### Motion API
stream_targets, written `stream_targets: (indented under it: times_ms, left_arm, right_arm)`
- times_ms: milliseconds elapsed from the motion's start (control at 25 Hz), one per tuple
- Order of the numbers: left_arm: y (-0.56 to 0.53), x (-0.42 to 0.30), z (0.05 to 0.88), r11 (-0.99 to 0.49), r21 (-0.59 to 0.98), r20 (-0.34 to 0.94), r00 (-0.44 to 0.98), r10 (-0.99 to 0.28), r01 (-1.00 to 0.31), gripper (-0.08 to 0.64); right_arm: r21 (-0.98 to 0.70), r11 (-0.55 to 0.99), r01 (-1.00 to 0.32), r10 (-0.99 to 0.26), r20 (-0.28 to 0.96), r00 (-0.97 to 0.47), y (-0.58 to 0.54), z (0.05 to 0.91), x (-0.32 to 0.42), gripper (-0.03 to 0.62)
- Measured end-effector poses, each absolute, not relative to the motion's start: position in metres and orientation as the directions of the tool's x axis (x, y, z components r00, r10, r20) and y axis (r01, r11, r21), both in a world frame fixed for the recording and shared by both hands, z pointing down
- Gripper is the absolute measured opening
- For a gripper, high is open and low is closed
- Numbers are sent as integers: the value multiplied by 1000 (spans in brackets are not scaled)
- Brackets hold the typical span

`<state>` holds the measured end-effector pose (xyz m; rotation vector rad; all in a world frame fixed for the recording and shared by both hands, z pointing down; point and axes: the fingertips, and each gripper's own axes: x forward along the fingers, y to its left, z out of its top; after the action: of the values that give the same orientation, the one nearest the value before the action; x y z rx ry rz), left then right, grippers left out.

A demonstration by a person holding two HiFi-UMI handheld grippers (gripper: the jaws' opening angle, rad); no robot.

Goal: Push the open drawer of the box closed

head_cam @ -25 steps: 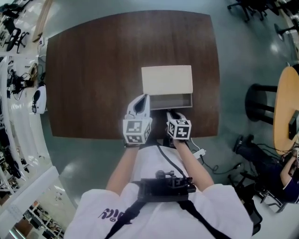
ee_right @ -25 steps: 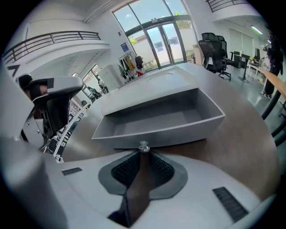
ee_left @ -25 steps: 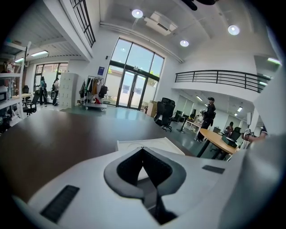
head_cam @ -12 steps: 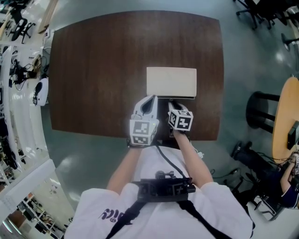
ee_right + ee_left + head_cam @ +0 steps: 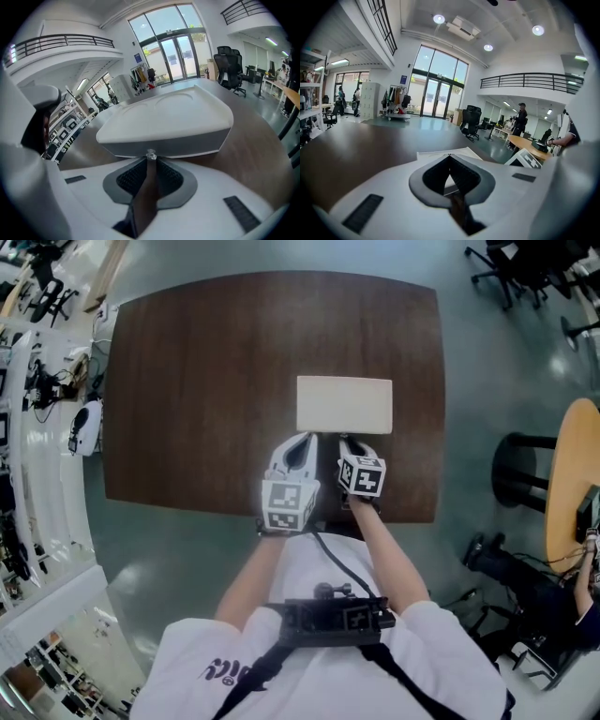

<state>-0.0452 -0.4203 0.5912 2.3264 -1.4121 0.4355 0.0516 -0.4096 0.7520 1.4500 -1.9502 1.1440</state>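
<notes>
A white box stands on the dark wooden table, and its drawer sits flush in the near face. In the right gripper view the grey drawer front fills the space just ahead, with a small knob at my fingertips. My right gripper is shut, its tips against the drawer front at the knob. My left gripper is shut with nothing in it, beside the box's near left corner.
The table's near edge lies right under both grippers. A round wooden table and a black stool stand to the right, office chairs at the far right, shelving along the left.
One second ago the drawer stood open toward me; now it is in. My right gripper moved forward with the drawer front, and the left moved forward beside it.
</notes>
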Motion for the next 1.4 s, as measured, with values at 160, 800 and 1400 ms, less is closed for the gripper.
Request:
stream_targets:
  times_ms: [160, 800, 1400]
  left_arm:
    - [-418, -41, 576, -448, 154, 414, 469, -780, -881, 11]
    - [-396, -34, 479, -561, 116, 213, 572, -792, -820, 11]
    - [-384, -69, 431, -550, 88, 113, 557, -823, -830, 11]
  right_arm:
    - [-349, 93, -932, -599, 728, -333, -402, 736, 61, 66]
    - [-244, 255, -936, -893, 313, -325, -392, 508, 67, 64]
    - [-9, 263, -965, -941, 218, -259, -369, 433, 30, 6]
